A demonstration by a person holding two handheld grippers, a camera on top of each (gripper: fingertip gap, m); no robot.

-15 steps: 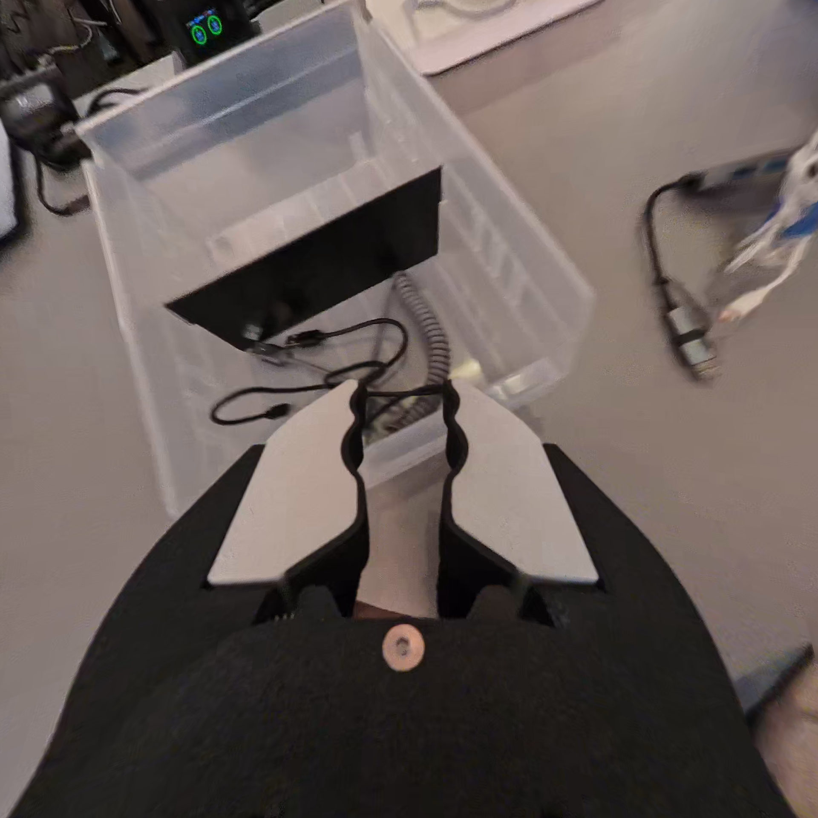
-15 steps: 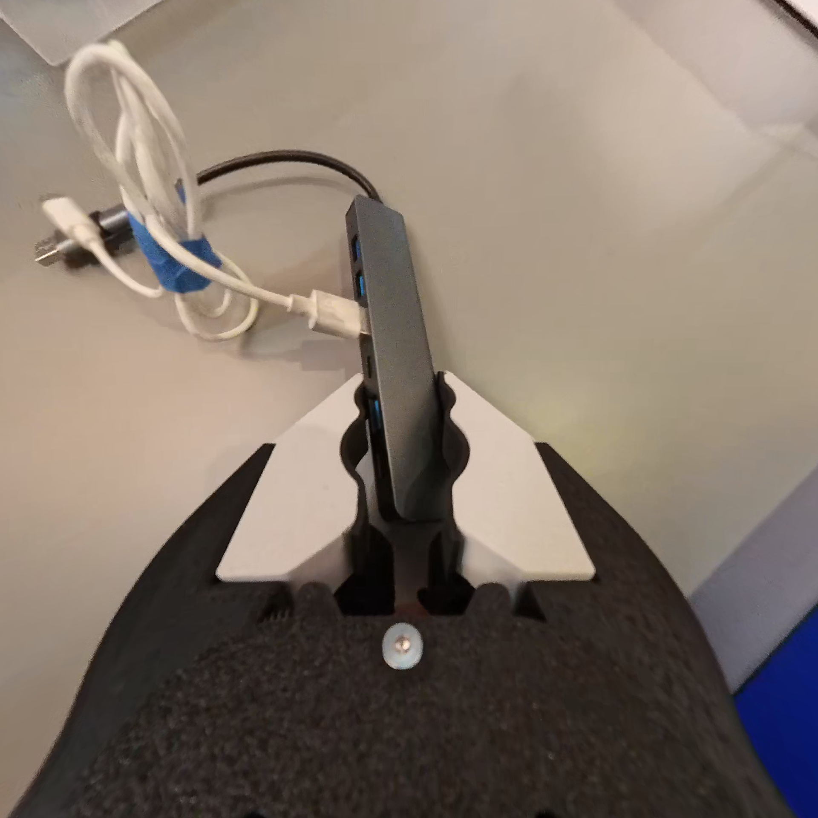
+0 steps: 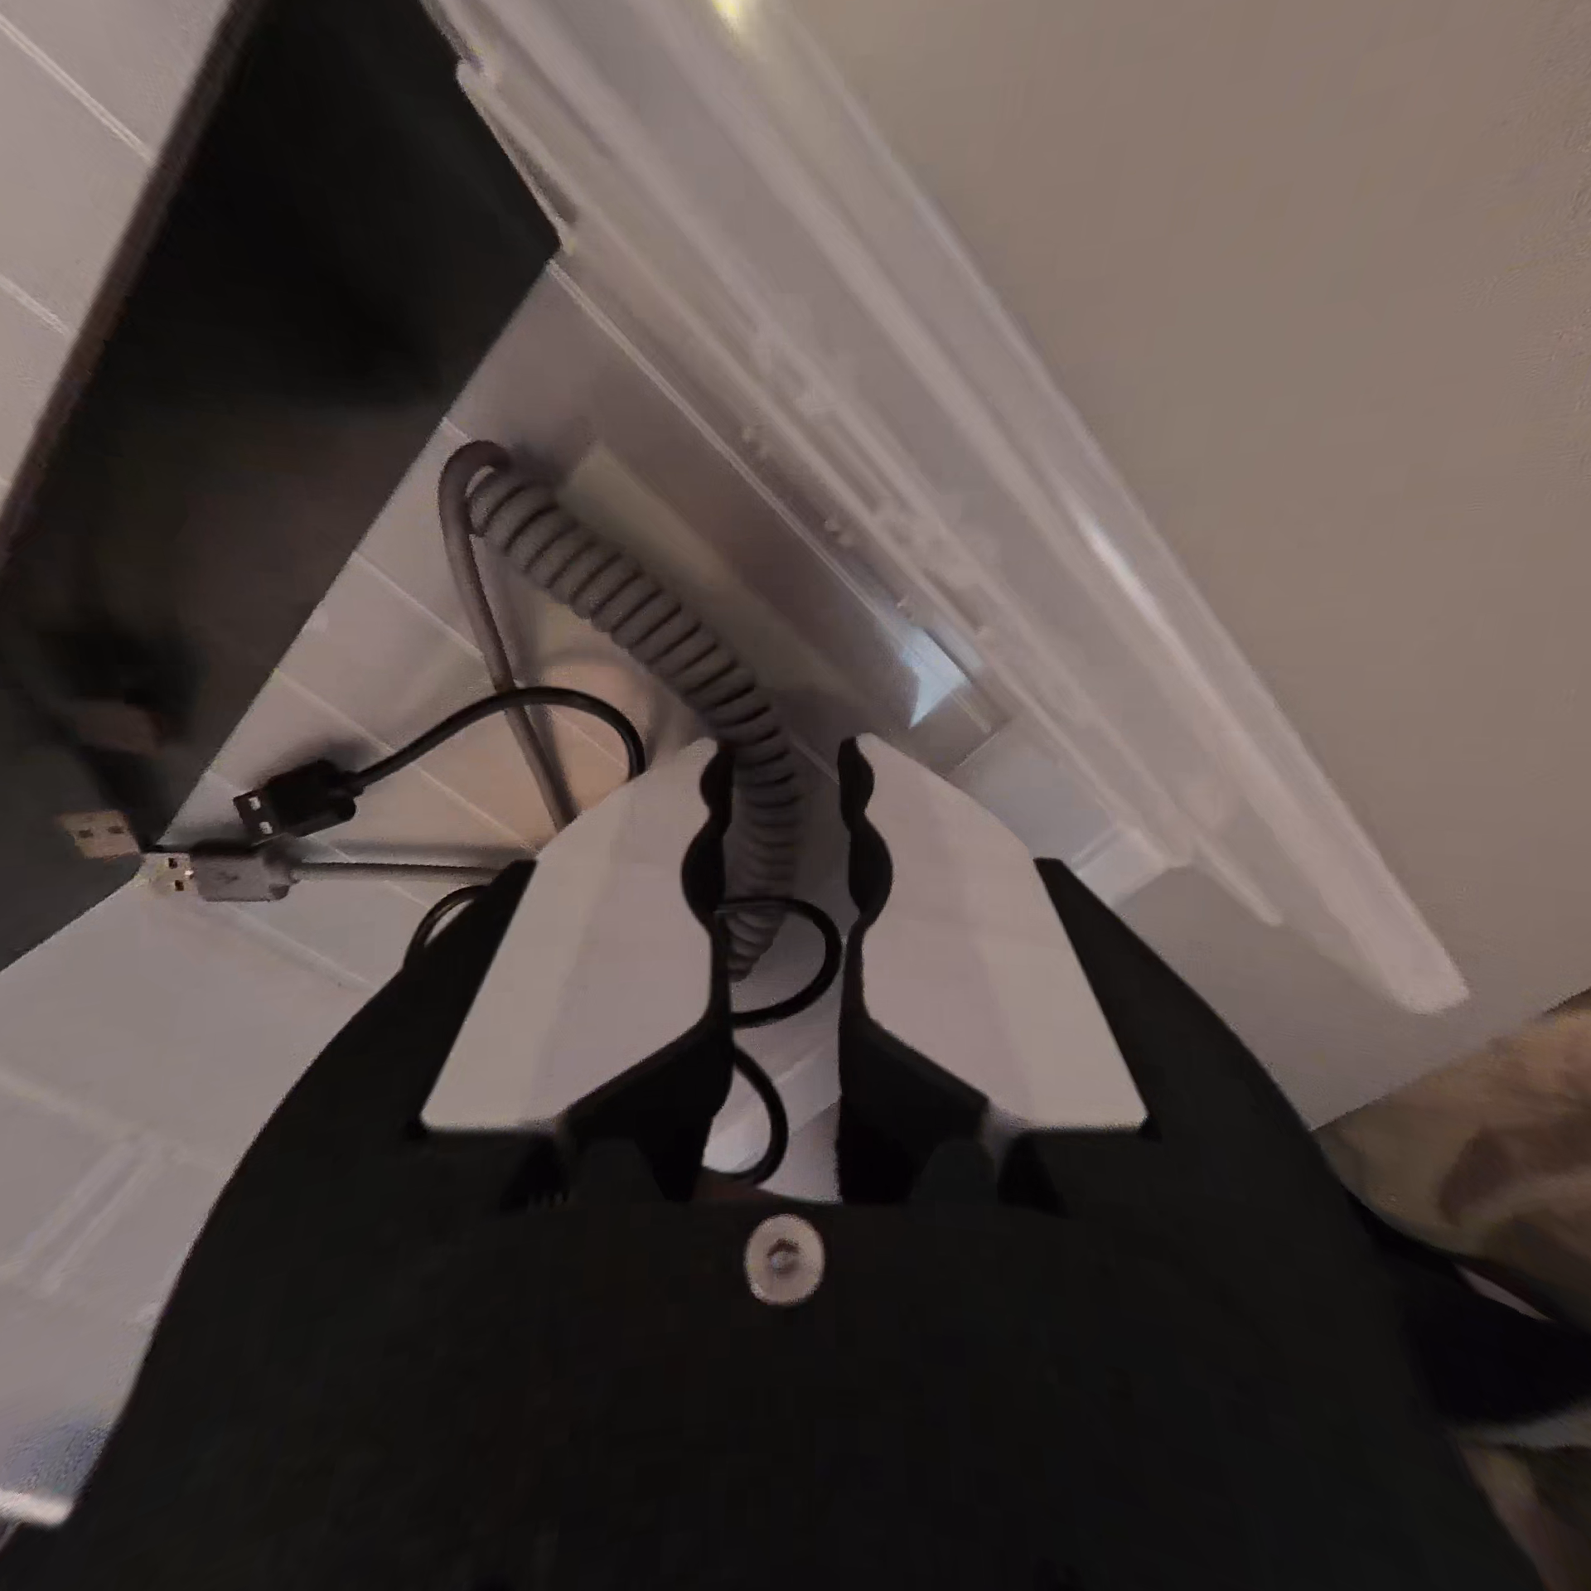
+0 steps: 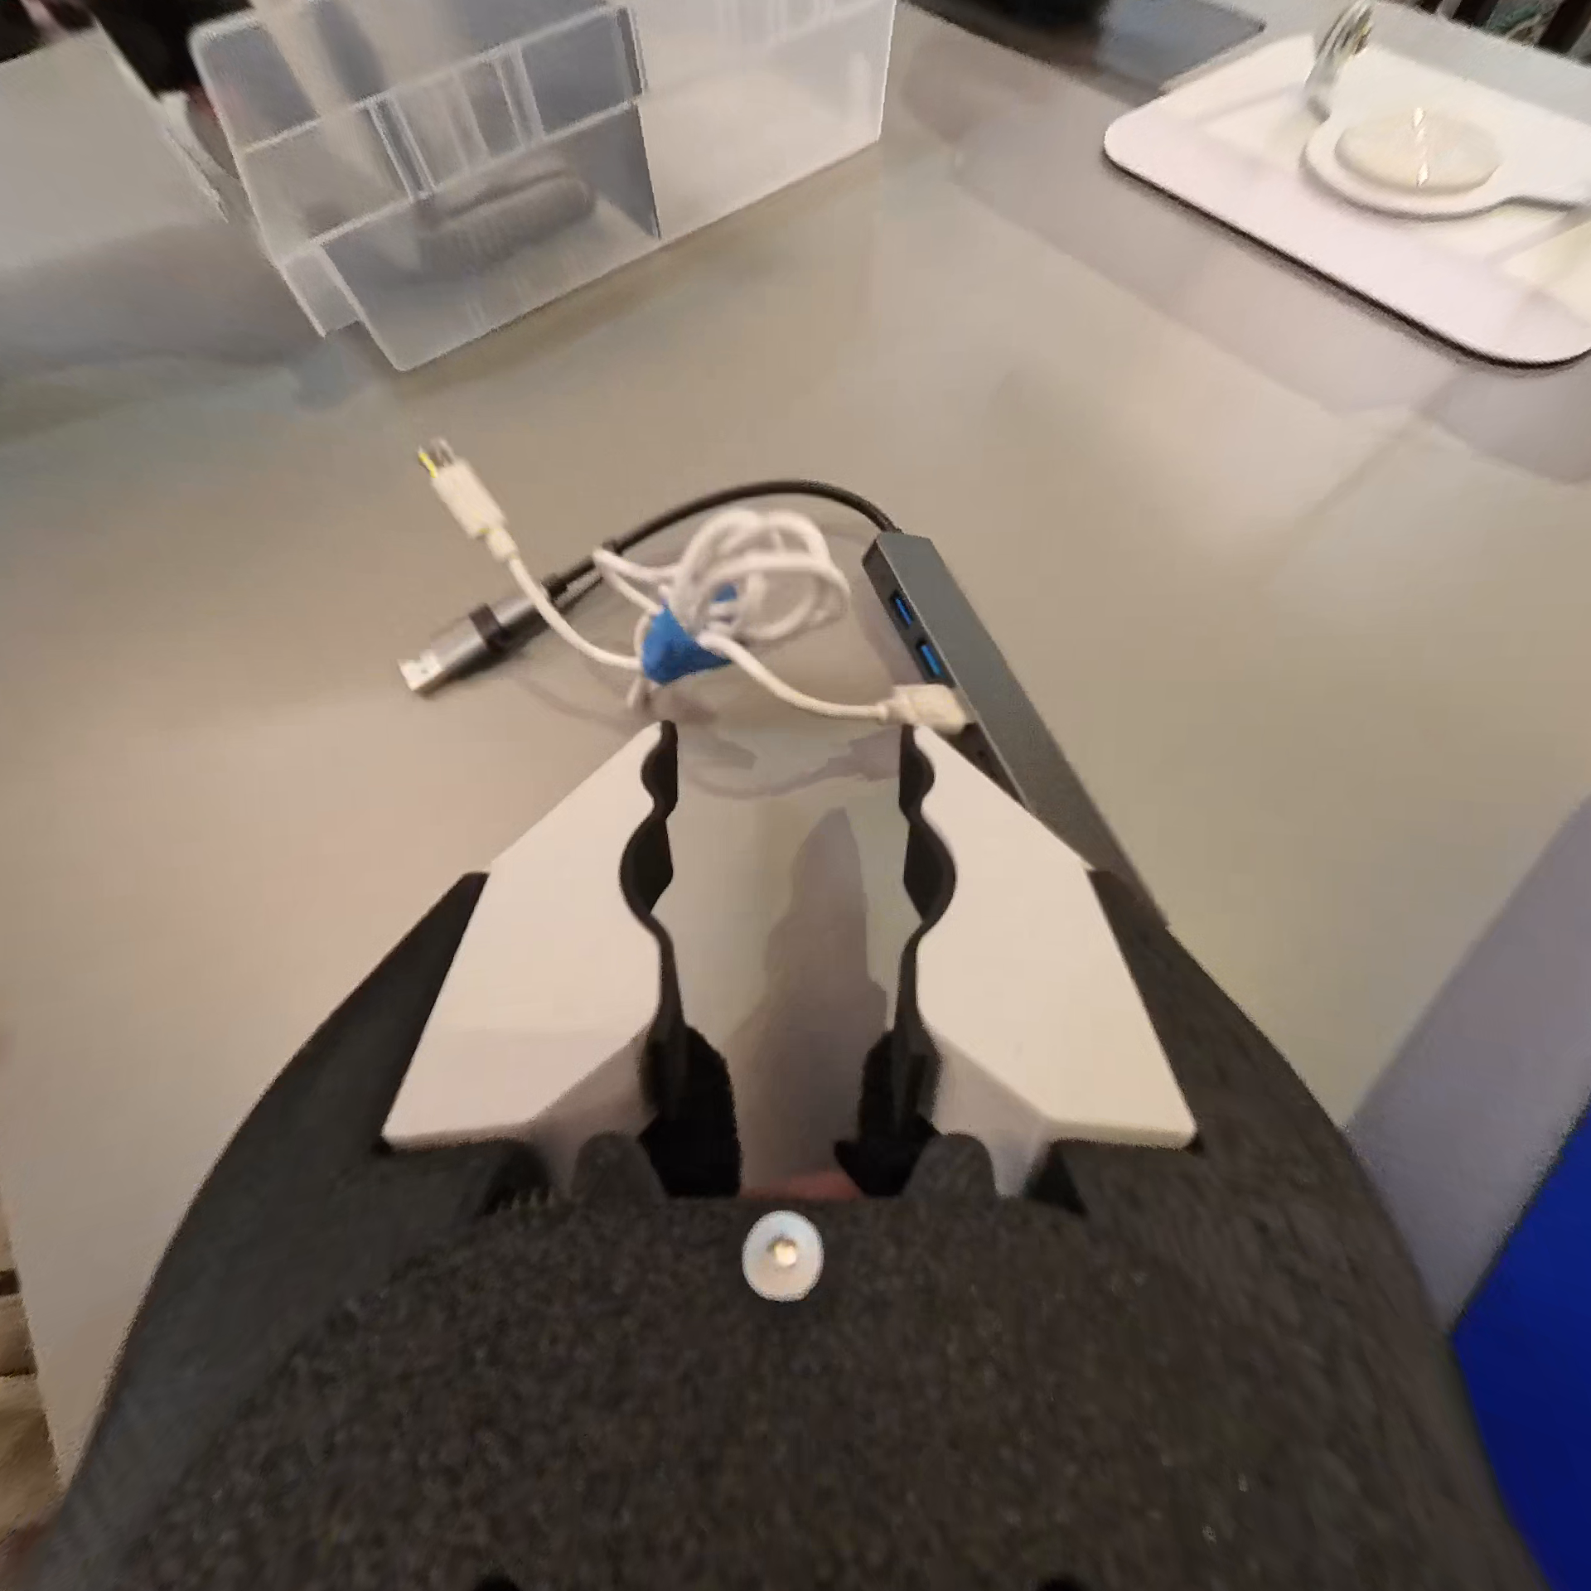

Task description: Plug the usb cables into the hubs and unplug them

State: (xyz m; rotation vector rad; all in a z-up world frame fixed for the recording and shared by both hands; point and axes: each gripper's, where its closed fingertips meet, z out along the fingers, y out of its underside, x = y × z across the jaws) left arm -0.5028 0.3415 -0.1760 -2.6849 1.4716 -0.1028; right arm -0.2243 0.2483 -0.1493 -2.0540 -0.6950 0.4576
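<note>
Inside the clear plastic bin (image 3: 904, 413), entries for the left wrist view: left claw (image 3: 779, 758), jaws parted by a narrow gap, gripping nothing. 1 grey coiled cable (image 3: 654, 628) runs along the bin floor and passes between the fingertips; contact with either pad cannot be told. 1 thin black cable (image 3: 551, 702) loops just left of the coil and ends in a black USB plug (image 3: 297, 801). 1 grey USB plug (image 3: 219, 874) lies just below the black one, its cable hidden under the left finger. 1 black panel (image 3: 258, 344) slants across the bin, up and left of the coil.

Right wrist view, placed from the grey USB hub (image 4: 981, 680): right claw (image 4: 783, 740), jaws set wide, empty. Hub sits on the beige counter (image 4: 1205, 560), its near end hidden behind the right finger; touching or not cannot be told. 1 white cable (image 4: 766, 577), bundled with blue tape (image 4: 680, 659), lies left of the hub, with 1 white plug (image 4: 925, 710) seated in a hub port. The hub's own black lead ends in a silver plug (image 4: 456, 650), farther left. The bin stands well beyond the hub. 1 white mat (image 4: 1343, 198) lies far right of the bin.
</note>
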